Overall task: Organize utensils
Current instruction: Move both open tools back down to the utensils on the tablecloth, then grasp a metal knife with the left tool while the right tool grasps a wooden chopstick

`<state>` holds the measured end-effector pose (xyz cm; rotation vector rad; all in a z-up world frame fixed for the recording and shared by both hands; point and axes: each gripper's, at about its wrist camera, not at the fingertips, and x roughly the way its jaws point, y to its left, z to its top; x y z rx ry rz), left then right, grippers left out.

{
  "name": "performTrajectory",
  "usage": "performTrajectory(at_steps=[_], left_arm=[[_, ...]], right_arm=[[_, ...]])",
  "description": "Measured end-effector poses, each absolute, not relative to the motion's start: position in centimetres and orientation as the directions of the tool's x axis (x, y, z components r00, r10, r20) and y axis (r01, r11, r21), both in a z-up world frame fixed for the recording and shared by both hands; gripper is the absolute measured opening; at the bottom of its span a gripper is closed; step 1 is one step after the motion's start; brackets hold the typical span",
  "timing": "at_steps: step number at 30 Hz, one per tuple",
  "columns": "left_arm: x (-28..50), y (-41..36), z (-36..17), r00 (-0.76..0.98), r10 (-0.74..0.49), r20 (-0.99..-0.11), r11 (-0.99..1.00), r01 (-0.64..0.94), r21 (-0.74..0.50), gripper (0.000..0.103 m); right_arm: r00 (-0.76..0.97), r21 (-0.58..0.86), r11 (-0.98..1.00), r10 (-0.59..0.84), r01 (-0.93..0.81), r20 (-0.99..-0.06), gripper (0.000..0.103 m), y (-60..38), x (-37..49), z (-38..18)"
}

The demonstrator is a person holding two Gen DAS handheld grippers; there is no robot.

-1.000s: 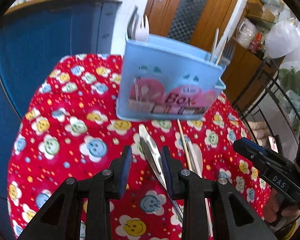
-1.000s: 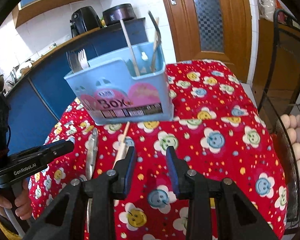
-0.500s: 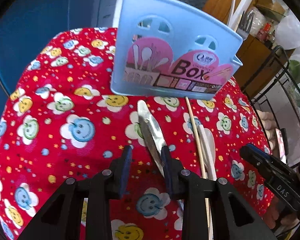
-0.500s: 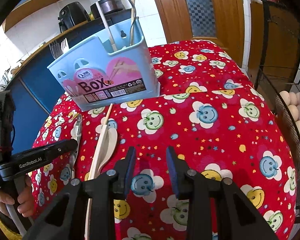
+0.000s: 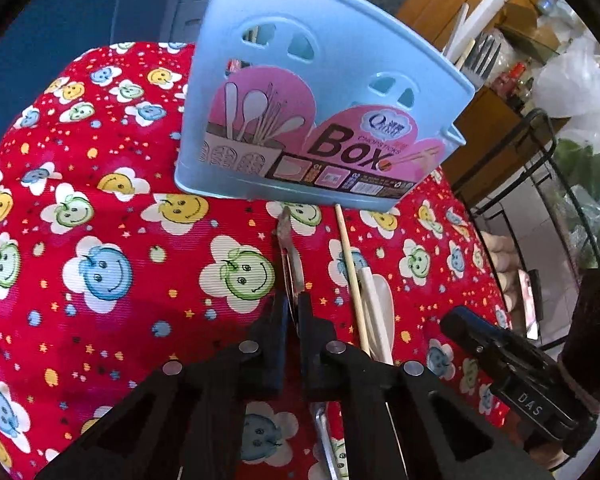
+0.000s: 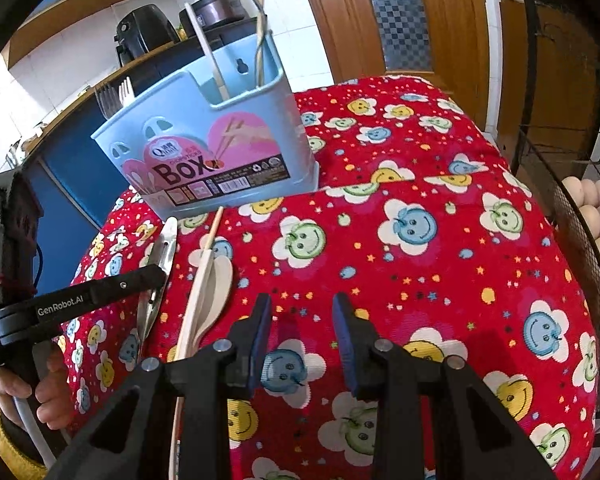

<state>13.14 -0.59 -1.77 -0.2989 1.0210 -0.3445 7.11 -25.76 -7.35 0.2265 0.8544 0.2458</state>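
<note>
A light blue utensil box (image 5: 316, 120) stands on the red smiley tablecloth (image 5: 100, 264); it also shows in the right wrist view (image 6: 216, 152), holding forks and chopsticks. My left gripper (image 5: 294, 312) is shut on a metal spoon (image 5: 290, 256) that points toward the box; the same spoon shows in the right wrist view (image 6: 160, 264) under the left gripper (image 6: 156, 280). A wooden chopstick (image 5: 350, 272) and a white spoon (image 5: 376, 308) lie just right of it. My right gripper (image 6: 300, 320) is open and empty over the cloth.
A blue cabinet (image 5: 80, 4) stands behind the table. A wire rack (image 6: 572, 184) with eggs (image 6: 596, 216) stands at the right edge. A wooden door (image 6: 384, 12) is at the back.
My left gripper has closed on the metal spoon and moved closer to the box. My right gripper has stayed open and has drifted a little over the cloth.
</note>
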Motion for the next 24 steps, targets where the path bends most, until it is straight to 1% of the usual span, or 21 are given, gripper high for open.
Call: performTrajectory(at_steps=[6,9,13,15,17,18,22,24], left_arm=[[12.1,0.4,-0.5,0.545,-0.375,-0.75,0.921,0.129,-0.367,0.003],[11.1,0.6,0.3,0.593,-0.344,-0.728,0.933,0.13,-0.334,0.003],[10.0,1.9,1.3,0.64,-0.329,-0.695,0.936,0.125,-0.329,0.003],[9.6,2.4,1.6,0.656,-0.319,-0.684,0.939,0.121,-0.322,0.003],[9.3,2.9,1.9,0.667,-0.317,-0.675,0.939,0.12,-0.323,0.003],[9.2,3.3,2.1,0.671,-0.32,-0.669,0.937,0.119,-0.328,0.003],[8.8,4.1,2.3,0.684,-0.322,-0.654,0.934,0.115,-0.339,0.003],[8.7,4.1,2.3,0.686,-0.324,-0.651,0.932,0.114,-0.343,0.003]], right_arm=[[0.624,0.301,0.939,0.337,-0.166,-0.705,0.034,-24.6,7.1,-6.7],[0.607,0.311,0.931,0.361,-0.192,-0.708,0.034,-23.6,7.3,-6.7],[0.587,0.316,0.919,0.393,-0.235,-0.707,0.034,-22.3,7.3,-6.5],[0.569,0.331,0.91,0.414,-0.249,-0.711,0.033,-21.8,7.5,-6.6],[0.529,0.381,0.887,0.461,-0.26,-0.712,0.029,-21.4,7.8,-7.0],[0.518,0.395,0.881,0.473,-0.261,-0.713,0.029,-21.2,7.8,-7.1],[0.507,0.386,0.885,0.466,-0.261,-0.725,0.027,-20.7,7.9,-7.3],[0.486,0.414,0.871,0.491,-0.265,-0.723,0.027,-20.6,8.0,-7.5]])
